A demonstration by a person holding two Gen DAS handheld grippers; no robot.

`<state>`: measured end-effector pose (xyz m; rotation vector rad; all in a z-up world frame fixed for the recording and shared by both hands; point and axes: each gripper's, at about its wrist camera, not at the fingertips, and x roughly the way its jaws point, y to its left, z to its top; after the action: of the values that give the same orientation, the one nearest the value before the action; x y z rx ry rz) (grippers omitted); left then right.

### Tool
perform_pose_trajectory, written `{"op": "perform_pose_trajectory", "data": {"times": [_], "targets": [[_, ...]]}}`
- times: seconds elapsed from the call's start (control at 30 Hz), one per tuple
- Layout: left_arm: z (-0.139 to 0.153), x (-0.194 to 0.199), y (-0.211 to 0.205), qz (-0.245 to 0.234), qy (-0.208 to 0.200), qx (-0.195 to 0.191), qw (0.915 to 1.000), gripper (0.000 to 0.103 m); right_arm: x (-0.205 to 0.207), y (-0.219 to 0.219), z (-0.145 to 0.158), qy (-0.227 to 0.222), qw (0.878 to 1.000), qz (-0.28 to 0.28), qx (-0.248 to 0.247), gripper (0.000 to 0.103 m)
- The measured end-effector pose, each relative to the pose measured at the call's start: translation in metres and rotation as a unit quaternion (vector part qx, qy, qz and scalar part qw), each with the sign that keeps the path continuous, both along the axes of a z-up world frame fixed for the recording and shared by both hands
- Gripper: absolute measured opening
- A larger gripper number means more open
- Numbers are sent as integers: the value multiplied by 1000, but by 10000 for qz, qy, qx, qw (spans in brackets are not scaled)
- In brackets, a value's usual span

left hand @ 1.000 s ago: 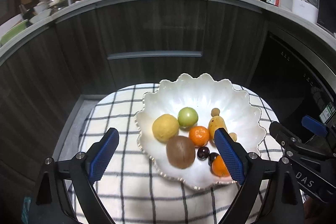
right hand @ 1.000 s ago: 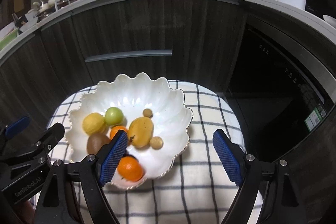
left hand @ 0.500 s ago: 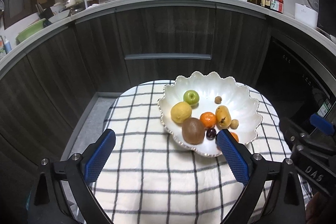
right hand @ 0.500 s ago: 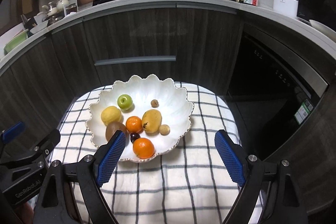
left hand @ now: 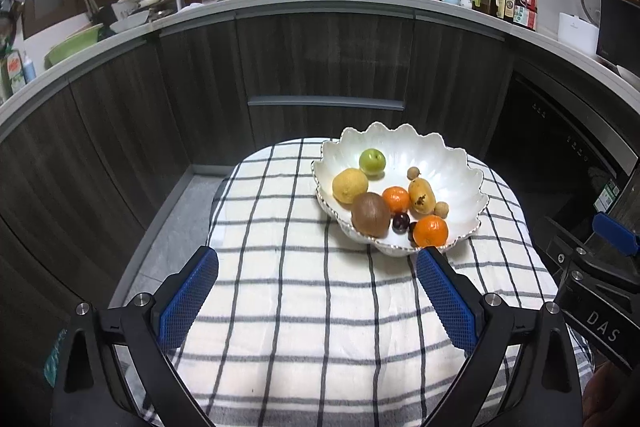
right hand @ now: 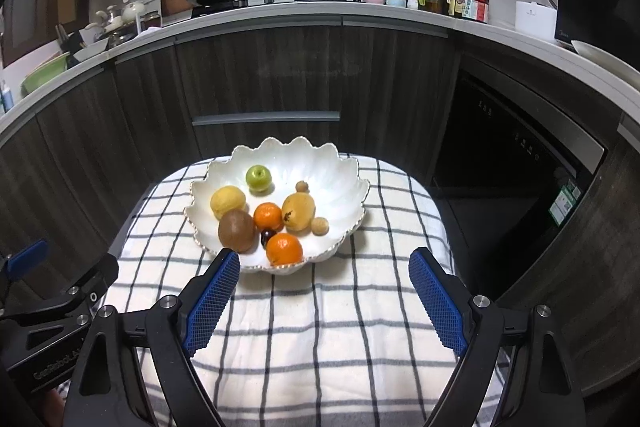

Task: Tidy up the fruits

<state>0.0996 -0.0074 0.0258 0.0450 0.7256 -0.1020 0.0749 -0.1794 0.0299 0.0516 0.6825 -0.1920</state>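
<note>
Both grippers have drawn back from the white bowl since a second ago, the left gripper and right gripper each wide open and empty, so the sorting looks finished. In the bowl, on the checked cloth, I count two oranges, one kiwi, one lemon, one green apple, one mango, two small brown fruits and at least one dark cherry.

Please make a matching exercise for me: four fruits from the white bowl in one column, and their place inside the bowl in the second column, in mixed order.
Seen from the right wrist camera.

1. green apple
2. kiwi
3. lemon
4. mango

A. near edge, left of the front orange
B. far side of the bowl
C. right of the middle orange
D. left side, between apple and kiwi

Pairs: 1-B, 2-A, 3-D, 4-C
</note>
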Motion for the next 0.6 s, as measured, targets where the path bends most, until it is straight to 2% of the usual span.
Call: {"op": "perform_pose_trajectory", "data": {"times": [0.6], "targets": [[3, -29, 4, 27, -171, 8, 9998, 101, -30, 5, -1, -132, 9999, 63, 13, 87]]}}
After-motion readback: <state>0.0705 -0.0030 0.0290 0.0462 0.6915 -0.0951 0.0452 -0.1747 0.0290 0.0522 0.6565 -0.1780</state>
